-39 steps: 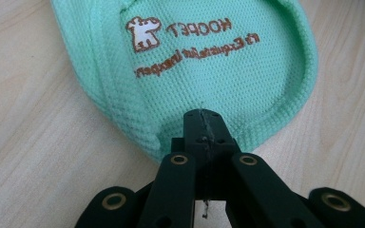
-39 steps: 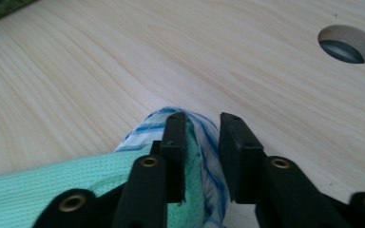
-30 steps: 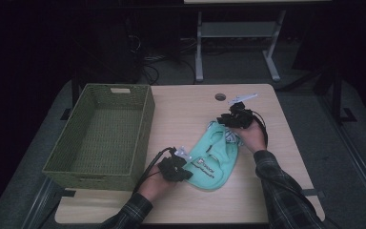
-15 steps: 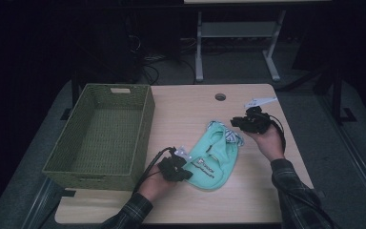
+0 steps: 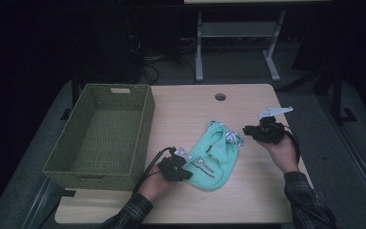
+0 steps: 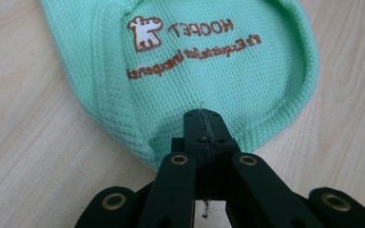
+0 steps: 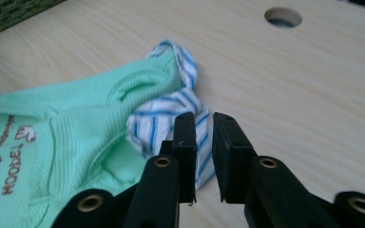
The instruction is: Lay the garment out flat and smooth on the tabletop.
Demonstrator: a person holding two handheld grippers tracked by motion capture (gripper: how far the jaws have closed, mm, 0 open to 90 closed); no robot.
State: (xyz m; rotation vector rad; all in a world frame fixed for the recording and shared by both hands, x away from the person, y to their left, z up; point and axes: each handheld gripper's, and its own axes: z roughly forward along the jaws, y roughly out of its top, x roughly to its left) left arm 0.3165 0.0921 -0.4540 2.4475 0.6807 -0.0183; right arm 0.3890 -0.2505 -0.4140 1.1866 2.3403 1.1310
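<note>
A mint-green bib [image 5: 217, 160] with brown lettering lies flat on the wooden table [image 5: 248, 195]; its lettered face [image 6: 195, 42] is close ahead in the left gripper view. A blue-and-white striped strap [image 7: 171, 109] is bunched at its top end. My left gripper [image 5: 187, 167] is shut on the bib's near-left hem [image 6: 147, 142]. My right gripper [image 5: 249, 130] hovers to the right of the strap [image 5: 229, 137], apart from it. Its jaws have just been closing; a narrow gap remains between them with nothing in it.
A green woven basket [image 5: 145, 119] stands on the left half of the table with nothing inside it. A round cable hole [image 5: 220, 97] sits near the far edge. The table's right edge is close behind my right hand.
My right gripper has pulled away from the bib's top end to the right, toward the table's right side. The left gripper and the bib have stayed put.
</note>
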